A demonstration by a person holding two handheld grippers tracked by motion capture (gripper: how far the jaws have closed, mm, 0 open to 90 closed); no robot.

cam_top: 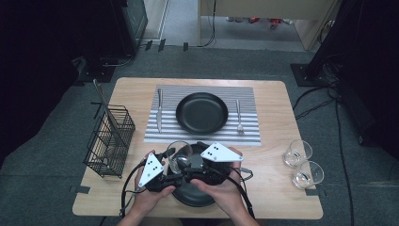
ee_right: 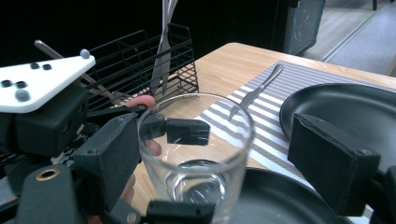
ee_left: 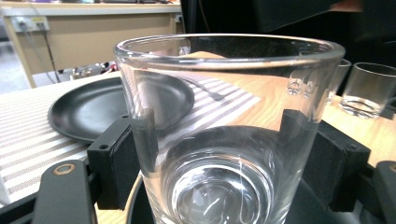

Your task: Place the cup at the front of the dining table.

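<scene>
Over the near plate (cam_top: 197, 197), left tongs (ee_left: 224, 140) pinch the glass (ee_left: 224, 121); right tongs (ee_right: 233, 158) spread.

clear glass (ee_left: 224, 140); black plate (cam_top: 202, 112); grey-striped placemat (cam_top: 247, 126)

No readable text, labels, brands or numbers on anything in view.

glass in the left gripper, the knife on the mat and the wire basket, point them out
glass (ee_left: 224, 140), left gripper view, on its clear side wall
knife (cam_top: 159, 113), high view, middle of its length
wire basket (cam_top: 110, 141), high view, on its mesh wall
</scene>
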